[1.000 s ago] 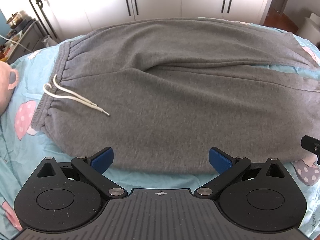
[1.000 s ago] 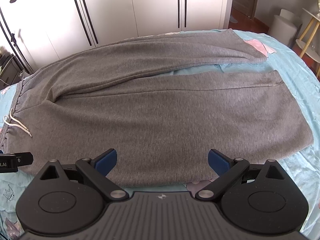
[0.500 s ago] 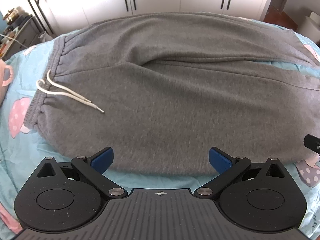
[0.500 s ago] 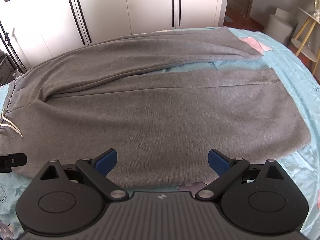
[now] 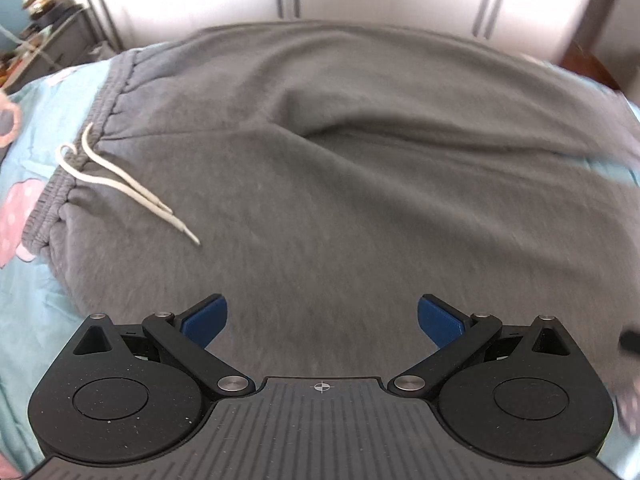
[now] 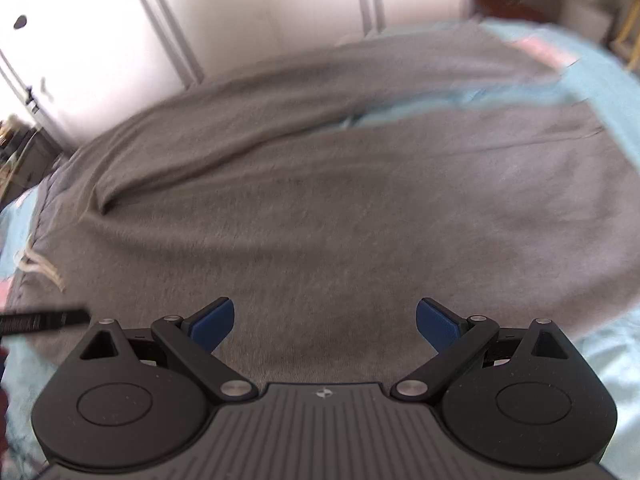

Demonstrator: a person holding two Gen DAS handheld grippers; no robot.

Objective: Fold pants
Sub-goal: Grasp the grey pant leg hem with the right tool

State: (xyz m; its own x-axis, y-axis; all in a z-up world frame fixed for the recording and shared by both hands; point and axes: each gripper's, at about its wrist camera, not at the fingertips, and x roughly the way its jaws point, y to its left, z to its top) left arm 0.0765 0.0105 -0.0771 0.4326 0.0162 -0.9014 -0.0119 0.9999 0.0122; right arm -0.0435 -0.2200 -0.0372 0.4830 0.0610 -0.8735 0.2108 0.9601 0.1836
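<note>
Grey sweatpants (image 5: 340, 184) lie spread flat on a bed, waistband at the left with a white drawstring (image 5: 120, 184), legs running right. In the right wrist view the pants (image 6: 340, 208) fill the middle, the two legs parted by a strip of sheet. My left gripper (image 5: 322, 320) is open and empty over the near edge of the hip area. My right gripper (image 6: 324, 322) is open and empty over the near leg's edge. Both views are blurred.
The bed has a light blue sheet (image 5: 36, 280) with pink patterns. White wardrobe doors (image 6: 260, 12) stand behind the bed. A cluttered shelf (image 5: 48, 20) is at the far left. The other gripper's tip (image 6: 44, 318) shows at the left edge.
Both grippers have moved forward and lower over the pants; the near edge of the fabric now lies under the fingers. Jaws stay open.
</note>
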